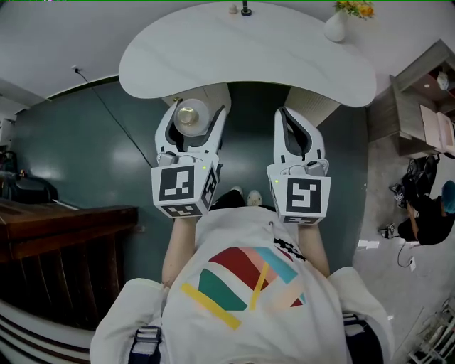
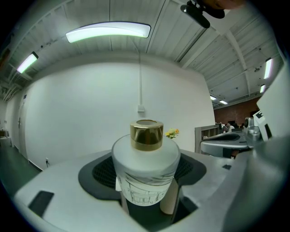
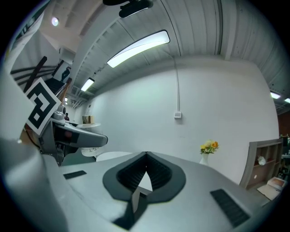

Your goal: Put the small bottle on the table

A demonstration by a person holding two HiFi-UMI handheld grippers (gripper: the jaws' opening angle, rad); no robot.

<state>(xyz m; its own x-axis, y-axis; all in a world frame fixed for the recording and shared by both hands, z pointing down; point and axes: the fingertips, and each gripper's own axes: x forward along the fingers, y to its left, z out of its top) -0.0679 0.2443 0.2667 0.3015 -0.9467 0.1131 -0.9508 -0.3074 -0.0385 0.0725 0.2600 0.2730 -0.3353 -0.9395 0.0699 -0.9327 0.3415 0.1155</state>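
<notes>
While the small white frosted bottle (image 2: 145, 170) with its gold metal cap (image 2: 147, 134) has not yet reached the surface, it is carried upright in the left tool (image 1: 199, 108), whose two jaws stand wide and press on opposite sides of the round body below the shoulder. From the head view the bottle hangs over the dark green floor (image 1: 85, 149), just short of the near rim of the white rounded surface (image 1: 284, 64). The right tool (image 3: 145, 156) is held level beside the left one, its jaws brought together with nothing between them.

Judging by its look, the bottle is probably glass: stiff, unyielding under the pads, and likely to chip or crack if set down hard or dropped on the floor. The frosted wall and the paper label with a line drawing low on the body may give a little more friction than clear glass, but the curved sides offer each pad only a narrow line of contact, so it could twist or slip if the grip loosens early. It seems small yet fairly dense for its size. The wide body is the right place to hold; the cap is narrow, shiny and might come loose. A white vase (image 1: 335, 27) of yellow flowers (image 1: 355, 8) stands far off on the right of the surface, well clear of the near rim.
</notes>
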